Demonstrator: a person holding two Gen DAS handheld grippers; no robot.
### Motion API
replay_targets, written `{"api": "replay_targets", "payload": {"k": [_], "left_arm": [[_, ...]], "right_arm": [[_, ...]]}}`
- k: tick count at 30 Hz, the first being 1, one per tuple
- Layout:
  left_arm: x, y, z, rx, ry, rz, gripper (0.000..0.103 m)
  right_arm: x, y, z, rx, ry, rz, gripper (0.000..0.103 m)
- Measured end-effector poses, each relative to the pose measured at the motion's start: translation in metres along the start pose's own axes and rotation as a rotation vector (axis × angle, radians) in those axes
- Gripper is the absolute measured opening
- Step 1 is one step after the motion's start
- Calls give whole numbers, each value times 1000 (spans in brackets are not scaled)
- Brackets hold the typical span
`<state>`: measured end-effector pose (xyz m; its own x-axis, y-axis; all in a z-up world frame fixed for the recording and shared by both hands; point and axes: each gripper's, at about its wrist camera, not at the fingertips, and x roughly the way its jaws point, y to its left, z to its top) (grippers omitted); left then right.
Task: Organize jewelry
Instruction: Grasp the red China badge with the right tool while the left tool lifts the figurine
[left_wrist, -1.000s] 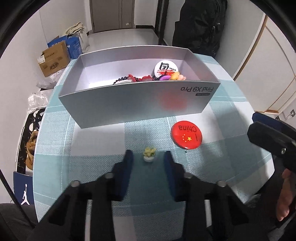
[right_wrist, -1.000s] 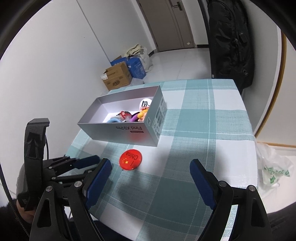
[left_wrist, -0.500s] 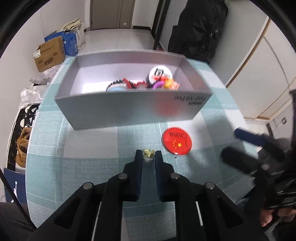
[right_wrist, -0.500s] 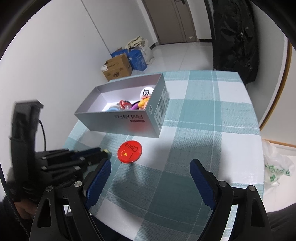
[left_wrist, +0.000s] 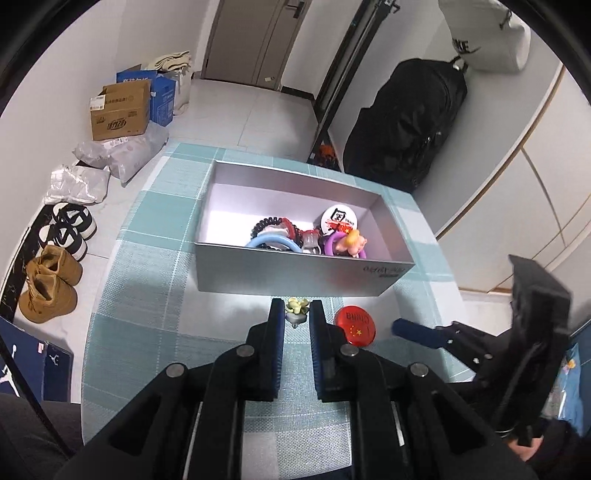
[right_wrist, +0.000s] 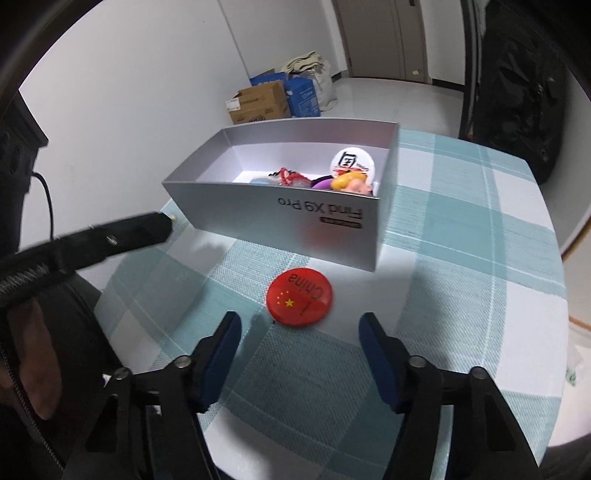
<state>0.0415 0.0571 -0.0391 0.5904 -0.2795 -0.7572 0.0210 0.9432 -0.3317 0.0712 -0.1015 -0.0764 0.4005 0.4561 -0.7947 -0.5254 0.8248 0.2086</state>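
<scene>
A: What did the left gripper (left_wrist: 297, 316) hold?
B: A small charm (left_wrist: 296, 308), yellowish-green on top with a pale grey base, pinched between nearly closed jaws at their tips, raised above the worktop (left_wrist: 147, 295) just short of the silver box (left_wrist: 295, 275).

A: And the right gripper (right_wrist: 300, 326)?
B: Its jaws stood wide apart and held nothing; a round red badge (right_wrist: 299, 301) with yellow stars lay flat on the worktop just ahead of them.

A: What lay beyond the jaws?
B: The open box, holding hair ties, a white badge (left_wrist: 338, 219) and a figurine. The worktop wore a teal-and-white checked cloth. Past it: pale floor tiles, cardboard boxes (left_wrist: 120, 110), shoes (left_wrist: 48, 284), a black bag (left_wrist: 406, 125).
</scene>
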Motion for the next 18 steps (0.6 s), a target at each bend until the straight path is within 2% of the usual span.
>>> {"api": "replay_targets", "payload": {"k": [6, 10, 14, 15, 17, 18], "left_arm": [[-1, 7, 3, -30, -6, -25, 9], [-3, 12, 3, -41, -3, -29, 9], [-3, 14, 4, -52, -3, -26, 9], [-3, 14, 4, -54, -4, -28, 9], [-2, 13, 4, -54, -3, -30, 9], [-2, 11, 4, -50, -3, -30, 9]], "right_arm": [[10, 8, 5, -71, -16, -66, 48], [16, 14, 10, -99, -19, -105, 35], [18, 22, 9, -159, -36, -139, 33], [16, 23, 8, -168, -45, -145, 31], [10, 21, 9, -162, -66, -137, 20], [8, 20, 10, -152, -69, -125, 19]]}}
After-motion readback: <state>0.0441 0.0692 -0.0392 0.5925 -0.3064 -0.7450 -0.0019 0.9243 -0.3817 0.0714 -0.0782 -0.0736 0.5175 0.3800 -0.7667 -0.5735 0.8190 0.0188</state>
